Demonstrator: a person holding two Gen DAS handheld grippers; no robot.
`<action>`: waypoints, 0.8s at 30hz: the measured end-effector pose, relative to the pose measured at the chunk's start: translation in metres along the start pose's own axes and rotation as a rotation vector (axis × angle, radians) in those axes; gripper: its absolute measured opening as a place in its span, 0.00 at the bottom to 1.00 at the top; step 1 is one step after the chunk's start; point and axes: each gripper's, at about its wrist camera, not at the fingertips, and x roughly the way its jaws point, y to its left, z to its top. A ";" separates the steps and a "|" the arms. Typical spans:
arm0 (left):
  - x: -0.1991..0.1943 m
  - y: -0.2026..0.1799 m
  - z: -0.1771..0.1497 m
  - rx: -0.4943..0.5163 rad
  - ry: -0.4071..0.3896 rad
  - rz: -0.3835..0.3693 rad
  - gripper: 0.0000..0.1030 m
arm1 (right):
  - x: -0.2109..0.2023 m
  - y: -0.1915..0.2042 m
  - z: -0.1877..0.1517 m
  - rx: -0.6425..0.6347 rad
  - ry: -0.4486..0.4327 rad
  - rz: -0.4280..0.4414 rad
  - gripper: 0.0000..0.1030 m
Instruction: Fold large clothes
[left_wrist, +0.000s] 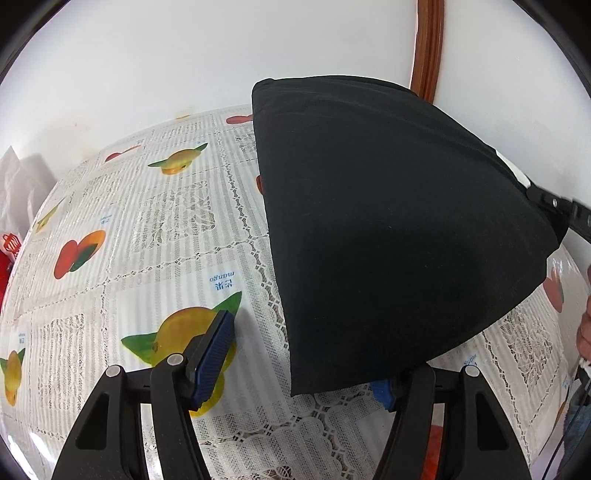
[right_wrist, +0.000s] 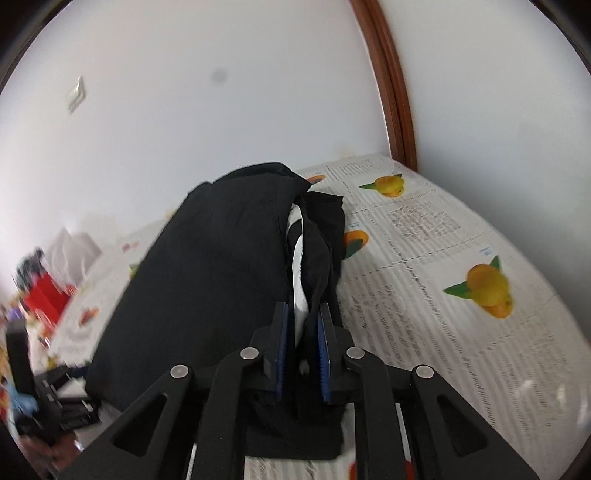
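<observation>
aloft, black garment (right_wrist: 207, 280) in right tongs (right_wrist: 302, 354) — left tongs (left_wrist: 301, 363) agape

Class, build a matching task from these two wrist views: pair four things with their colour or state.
Things:
1. garment
2. left tongs
3. right tongs
4. door frame

Descriptions:
A. brown wood
B. black, folded, partly lifted
C. open, holding nothing
D. shut on cloth

Pairs: 1-B, 2-C, 3-D, 4-A
</observation>
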 end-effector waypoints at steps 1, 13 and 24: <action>-0.001 0.003 -0.001 -0.003 0.002 -0.004 0.62 | -0.002 0.004 -0.003 -0.034 0.014 -0.025 0.20; -0.030 0.015 -0.017 -0.009 -0.018 -0.089 0.42 | -0.050 -0.008 -0.042 -0.111 0.091 -0.003 0.48; -0.037 0.009 -0.013 -0.016 -0.018 -0.139 0.14 | 0.005 -0.002 -0.045 -0.033 0.180 -0.001 0.33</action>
